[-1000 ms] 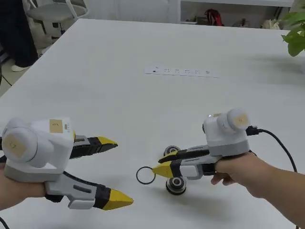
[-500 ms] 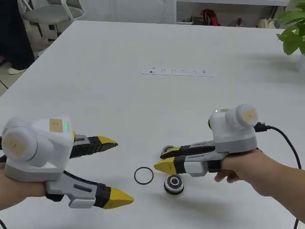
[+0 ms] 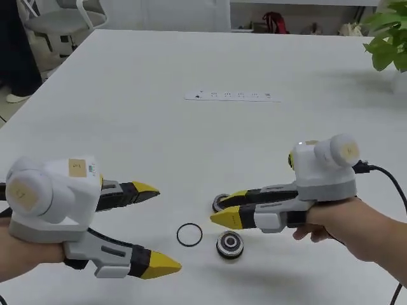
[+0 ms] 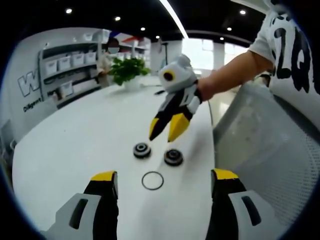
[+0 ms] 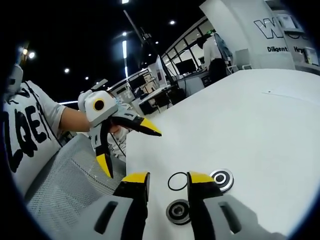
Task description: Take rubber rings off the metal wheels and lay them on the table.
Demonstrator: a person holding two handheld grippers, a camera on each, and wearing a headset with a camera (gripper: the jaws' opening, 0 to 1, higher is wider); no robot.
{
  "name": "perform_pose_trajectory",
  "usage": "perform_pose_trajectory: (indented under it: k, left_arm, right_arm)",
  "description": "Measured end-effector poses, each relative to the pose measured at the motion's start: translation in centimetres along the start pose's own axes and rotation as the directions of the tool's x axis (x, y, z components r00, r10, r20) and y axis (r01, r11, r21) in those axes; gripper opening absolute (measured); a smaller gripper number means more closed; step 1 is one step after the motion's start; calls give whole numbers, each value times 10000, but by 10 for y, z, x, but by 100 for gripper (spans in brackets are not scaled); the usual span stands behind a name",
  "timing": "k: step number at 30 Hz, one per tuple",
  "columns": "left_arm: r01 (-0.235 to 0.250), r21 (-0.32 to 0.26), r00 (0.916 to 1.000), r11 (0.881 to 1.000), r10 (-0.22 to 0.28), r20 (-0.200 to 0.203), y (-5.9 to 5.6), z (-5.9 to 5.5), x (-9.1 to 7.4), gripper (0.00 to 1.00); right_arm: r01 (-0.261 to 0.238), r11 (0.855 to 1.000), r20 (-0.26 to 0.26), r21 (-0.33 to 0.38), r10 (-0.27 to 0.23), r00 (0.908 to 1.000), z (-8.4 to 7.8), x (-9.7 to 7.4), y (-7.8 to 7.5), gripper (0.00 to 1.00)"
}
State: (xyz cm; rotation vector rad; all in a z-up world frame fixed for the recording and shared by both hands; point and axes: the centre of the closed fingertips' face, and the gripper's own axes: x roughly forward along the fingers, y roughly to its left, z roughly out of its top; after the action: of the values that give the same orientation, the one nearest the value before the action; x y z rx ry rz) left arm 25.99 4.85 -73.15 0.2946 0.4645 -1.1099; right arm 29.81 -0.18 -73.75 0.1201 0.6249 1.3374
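Over the near part of a white table (image 3: 191,140), toward 6 o'clock in the head view, the right gripper (image 3: 217,210) hangs level. Its jaws aim at 9 o'clock, parted by a narrow gap and holding nothing. One freed rubber ring (image 3: 189,234) lies flat at 7 o'clock from its tips, just beside them. The near wheel (image 3: 229,244) sits flat, axle up, at 5 o'clock from those tips and seems to wear its dark ring. Being round, it offers no long axis to line up on. The far wheel (image 3: 219,203) lies half hidden by the upper jaw at 12 o'clock, and in the right gripper view its rim looks like bare metal. The left gripper (image 3: 156,227), jaws spread wide and empty, points toward 3 o'clock, with the near wheel farther off at its 4 o'clock. The right gripper looks the nearer, needing a short drop toward 5 o'clock.
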Motion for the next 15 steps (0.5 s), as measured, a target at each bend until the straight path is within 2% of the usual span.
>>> perform_pose_trajectory:
  k: [15]
  left_arm:
    - [-54, 28, 10000, 10000, 54, 21, 3, 2, 0, 77]
  right_arm:
    - [109, 9999, 391, -111, -104, 9992, 8, -15, 3, 28]
